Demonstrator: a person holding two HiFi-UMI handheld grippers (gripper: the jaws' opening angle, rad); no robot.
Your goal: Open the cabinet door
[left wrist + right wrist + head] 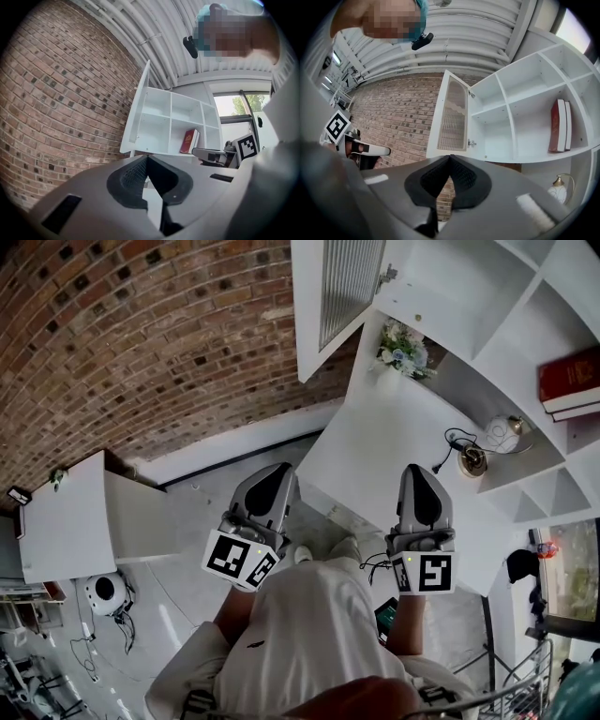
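Observation:
The white cabinet door [337, 296] with its ribbed glass panel stands swung wide open on the wall cabinet [469, 296]. It also shows in the left gripper view [138, 117] and in the right gripper view [452, 117], where a small latch sits on its inner edge. Both grippers hang well below and away from the door, over the white counter [375, 451]. My left gripper [277, 472] is shut with nothing between its pads [147, 158]. My right gripper [419, 472] is likewise shut and empty [450, 157]. Neither touches the cabinet.
A red book [567, 376] stands in an open shelf compartment. A small lamp [472, 460] with a cord and a flower bunch [403, 348] sit on the counter. A brick wall [141, 343] lies to the left, with a low white unit [66, 517] below it.

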